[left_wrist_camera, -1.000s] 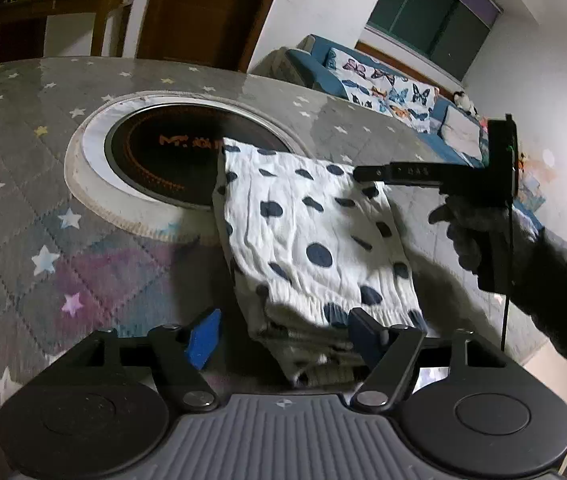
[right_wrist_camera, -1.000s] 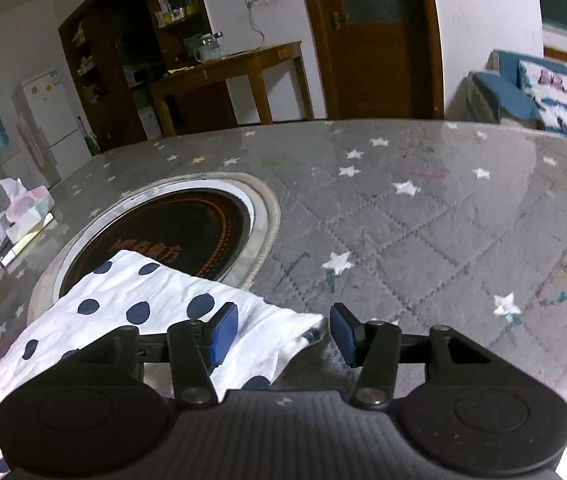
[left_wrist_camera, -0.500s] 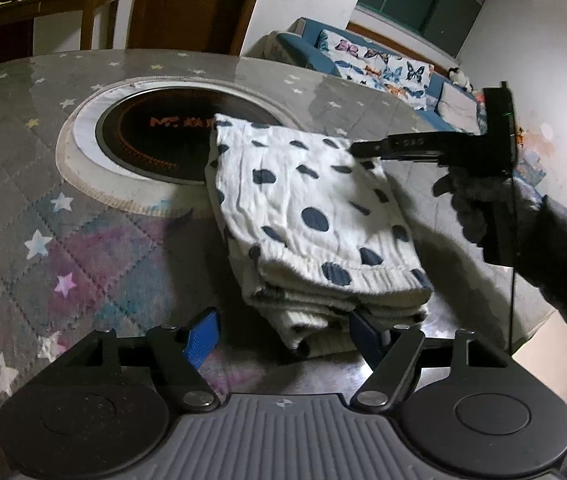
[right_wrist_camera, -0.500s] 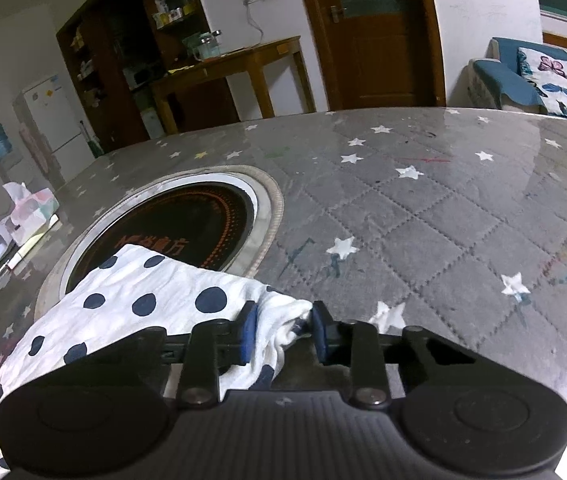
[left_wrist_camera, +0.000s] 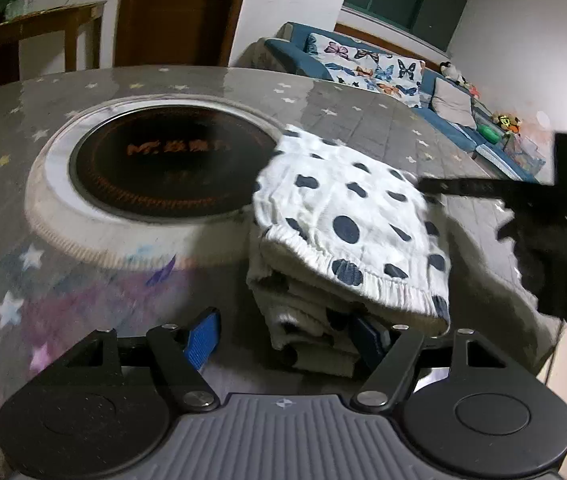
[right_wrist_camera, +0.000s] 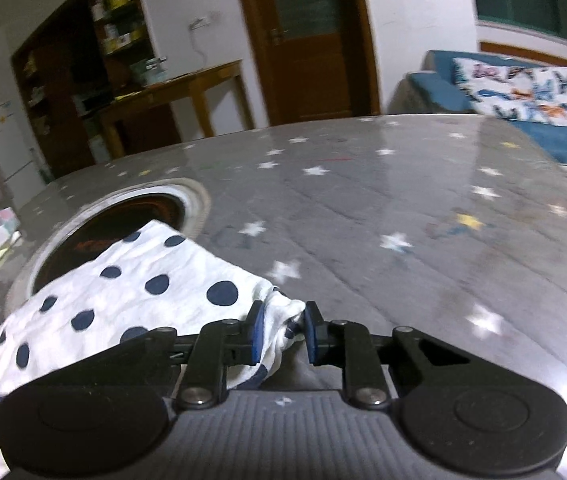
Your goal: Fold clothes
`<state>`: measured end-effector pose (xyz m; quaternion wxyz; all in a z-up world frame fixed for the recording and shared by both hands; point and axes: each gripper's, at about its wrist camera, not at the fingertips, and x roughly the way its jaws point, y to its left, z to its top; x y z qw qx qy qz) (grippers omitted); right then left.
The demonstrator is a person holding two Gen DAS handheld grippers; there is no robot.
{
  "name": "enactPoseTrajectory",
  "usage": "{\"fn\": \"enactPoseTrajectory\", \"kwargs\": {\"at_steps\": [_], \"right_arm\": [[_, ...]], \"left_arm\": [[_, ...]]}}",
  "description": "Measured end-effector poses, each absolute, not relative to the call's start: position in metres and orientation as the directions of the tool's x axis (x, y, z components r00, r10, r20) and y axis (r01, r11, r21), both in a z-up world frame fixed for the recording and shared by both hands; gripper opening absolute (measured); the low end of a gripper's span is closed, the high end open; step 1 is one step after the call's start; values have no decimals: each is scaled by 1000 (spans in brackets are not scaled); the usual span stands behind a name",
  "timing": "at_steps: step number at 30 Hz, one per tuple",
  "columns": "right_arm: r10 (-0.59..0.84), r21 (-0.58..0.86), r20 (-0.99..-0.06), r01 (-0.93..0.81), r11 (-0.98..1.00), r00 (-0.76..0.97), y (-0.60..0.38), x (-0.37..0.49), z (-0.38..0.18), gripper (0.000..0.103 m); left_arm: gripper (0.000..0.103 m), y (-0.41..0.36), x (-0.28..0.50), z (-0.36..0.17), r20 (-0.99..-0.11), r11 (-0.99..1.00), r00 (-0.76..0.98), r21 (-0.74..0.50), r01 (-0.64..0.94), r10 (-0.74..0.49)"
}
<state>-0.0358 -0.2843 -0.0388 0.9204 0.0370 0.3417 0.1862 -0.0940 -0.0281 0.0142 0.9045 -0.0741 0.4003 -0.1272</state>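
Both of my views are smeared, so fine edges are hard to read. In the left wrist view the folded polka-dot garment point(left_wrist_camera: 347, 232) sits right of centre on the star-patterned table point(left_wrist_camera: 83, 280), its far corner overlapping the rim of the round dark cooktop point(left_wrist_camera: 163, 172). My left gripper point(left_wrist_camera: 283, 336) stands wide: the left blue pad is clear of the cloth over bare table, while the right pad is tucked under the ribbed hem at the lower right, so I cannot tell whether it touches the layers there. The stack's underside and its near right corner are hidden by that hem. At the right edge of that frame my right gripper point(left_wrist_camera: 439, 186) reaches in as a dark bar, its tip lost against the cloth, with a gloved hand point(left_wrist_camera: 543, 256) behind it partly cut off. In the right wrist view the right gripper's jaws have just been closing and now stand narrow, pinching a bunched corner of the garment between the blue pads at lower centre; the cloth runs off the lower left of the frame. Open tabletop spreads to the right and above, up to the far edge.
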Motion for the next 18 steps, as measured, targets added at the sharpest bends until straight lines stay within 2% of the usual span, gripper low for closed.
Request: {"fn": "enactPoseTrajectory", "kwargs": {"at_steps": [13, 18], "right_arm": [[154, 197, -600, -41, 980, 785, -332, -105, -48, 19], [105, 168, -591, -5, 986, 800, -331, -132, -49, 21]], "left_arm": [[69, -47, -34, 15, -688, 948, 653, -207, 242, -317], [69, -51, -17, 13, -687, 946, 652, -208, 247, -321]]}}
